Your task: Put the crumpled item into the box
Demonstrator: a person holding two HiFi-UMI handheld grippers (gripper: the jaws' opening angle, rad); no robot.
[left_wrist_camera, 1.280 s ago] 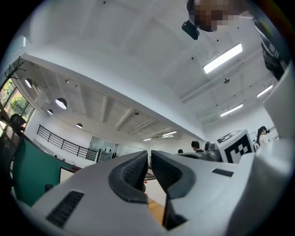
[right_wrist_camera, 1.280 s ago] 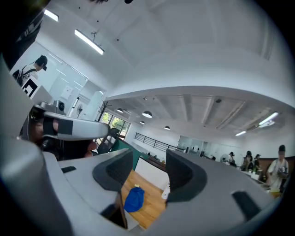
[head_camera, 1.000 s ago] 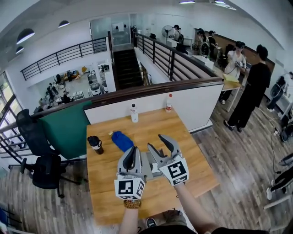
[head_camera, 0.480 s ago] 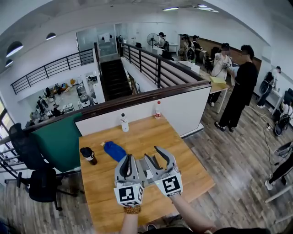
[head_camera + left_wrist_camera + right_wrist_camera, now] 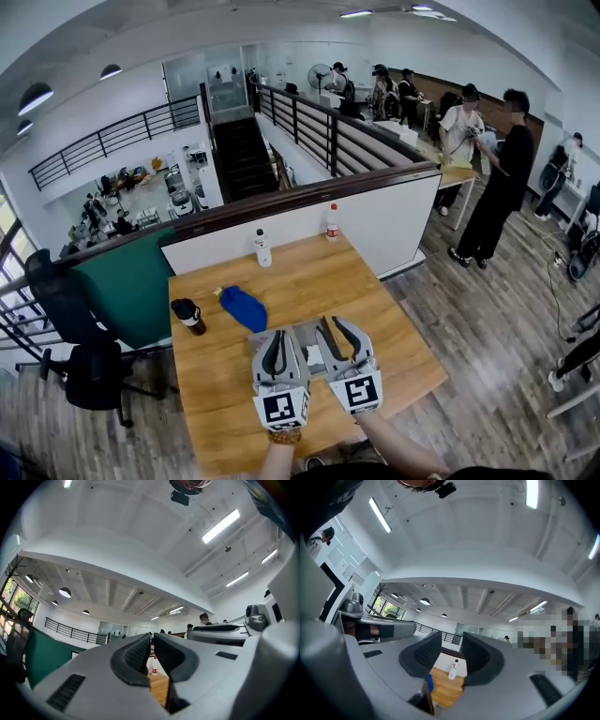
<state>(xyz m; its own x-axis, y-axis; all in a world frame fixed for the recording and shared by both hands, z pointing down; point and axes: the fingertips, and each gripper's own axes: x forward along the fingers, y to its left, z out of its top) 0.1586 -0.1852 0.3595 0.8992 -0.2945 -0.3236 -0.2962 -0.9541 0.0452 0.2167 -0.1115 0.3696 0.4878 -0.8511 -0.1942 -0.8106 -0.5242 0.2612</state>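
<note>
The crumpled item [image 5: 244,307] is a blue bundle lying on the wooden table [image 5: 375,309], left of the middle; a sliver of the crumpled item [image 5: 430,684] also shows in the right gripper view. Both grippers hover side by side over the table's near part, pointing away from me and tilted upward. My left gripper [image 5: 277,336] [image 5: 152,637] has its jaws almost together with nothing between them. My right gripper [image 5: 330,323] [image 5: 451,642] is closing, a gap still between its empty jaws. A pale grey object [image 5: 303,335], perhaps the box, lies beneath and between them, mostly hidden.
A black cup [image 5: 190,315] stands near the table's left edge. Two plastic bottles [image 5: 262,248] [image 5: 332,222] stand at the far edge by a low white wall. Several people stand at the back right. An office chair [image 5: 84,370] is left of the table.
My right gripper's jaws have drawn closer together. Both grippers have settled a little lower and nearer to me. The blue item has not moved.
</note>
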